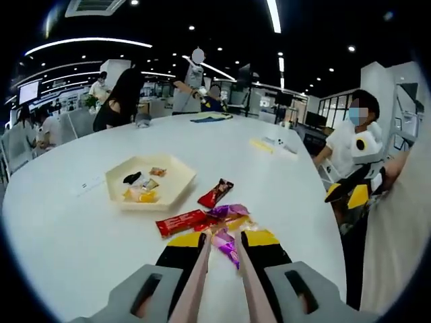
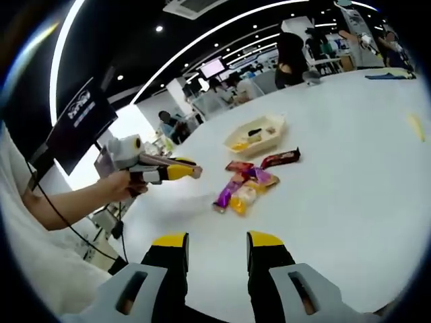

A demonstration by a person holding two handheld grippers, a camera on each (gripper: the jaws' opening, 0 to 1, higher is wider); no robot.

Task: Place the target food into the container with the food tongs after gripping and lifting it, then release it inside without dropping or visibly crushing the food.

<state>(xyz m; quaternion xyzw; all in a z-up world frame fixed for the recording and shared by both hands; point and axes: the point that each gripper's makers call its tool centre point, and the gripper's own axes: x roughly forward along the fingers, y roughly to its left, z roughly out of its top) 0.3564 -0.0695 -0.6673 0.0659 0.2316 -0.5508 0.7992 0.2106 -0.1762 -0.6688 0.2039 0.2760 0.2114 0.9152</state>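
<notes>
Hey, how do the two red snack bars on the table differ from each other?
The nearer red bar is a brighter red; the farther red bar looks darker, with some black on the wrapper. In the left gripper view, the nearer red bar lies almost crosswise and touches the purple wrapper in the pile, while the farther red bar slants away and lies apart from it, closer to the cream tray. Both are long, flat, wrapped and lying on the white table.

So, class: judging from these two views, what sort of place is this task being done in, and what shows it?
Probably an open-plan office or lab: a large white table, wall screens, strip ceiling lights, and people seated at desks behind.
</notes>
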